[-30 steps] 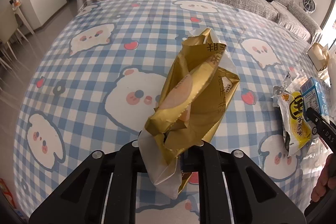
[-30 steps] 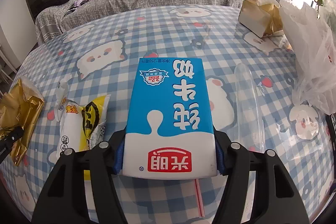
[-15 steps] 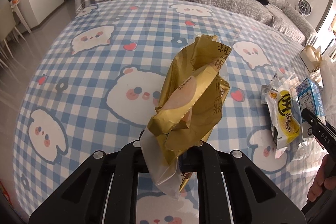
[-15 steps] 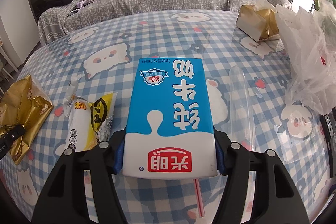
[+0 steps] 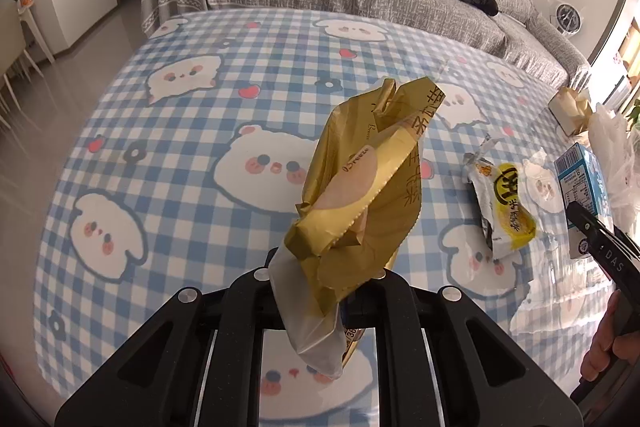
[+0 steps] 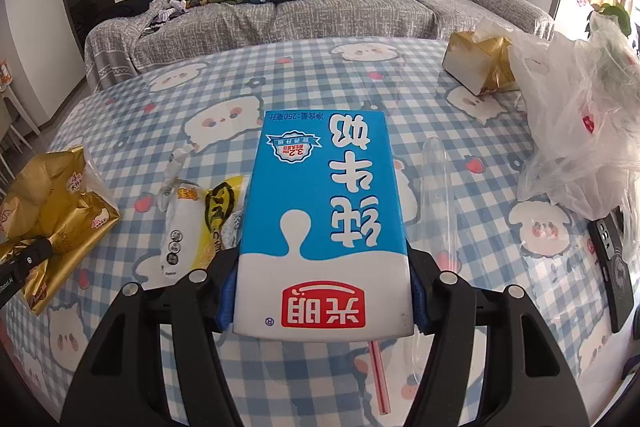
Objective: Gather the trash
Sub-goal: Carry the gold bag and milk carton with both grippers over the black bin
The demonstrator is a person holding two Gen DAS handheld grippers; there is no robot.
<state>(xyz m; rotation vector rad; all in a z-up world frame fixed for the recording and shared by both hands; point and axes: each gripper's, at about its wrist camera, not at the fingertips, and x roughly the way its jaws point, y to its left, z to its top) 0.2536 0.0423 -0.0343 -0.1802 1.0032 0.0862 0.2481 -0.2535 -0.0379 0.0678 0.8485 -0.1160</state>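
Note:
My left gripper [image 5: 320, 279] is shut on a crumpled gold snack wrapper [image 5: 360, 195] and holds it above the table; the wrapper also shows at the left of the right wrist view [image 6: 52, 219]. My right gripper [image 6: 320, 291] is shut on a blue and white milk carton [image 6: 324, 223] with a pink straw [image 6: 378, 379] under it; the carton shows at the right of the left wrist view [image 5: 580, 183]. A yellow and white snack wrapper [image 6: 200, 223] lies on the blue checked tablecloth [image 6: 320, 87] between the two grippers, also in the left wrist view [image 5: 504, 207].
A white plastic bag [image 6: 580, 131] lies at the table's right side, with a gold tissue box [image 6: 476, 67] behind it. A clear plastic tube [image 6: 438, 195] and a black phone [image 6: 612, 263] lie on the right. A grey sofa [image 6: 320, 7] with clothes stands behind.
Both grippers have risen and drawn back a little with their items held. The views now take in more of the table and sofa.

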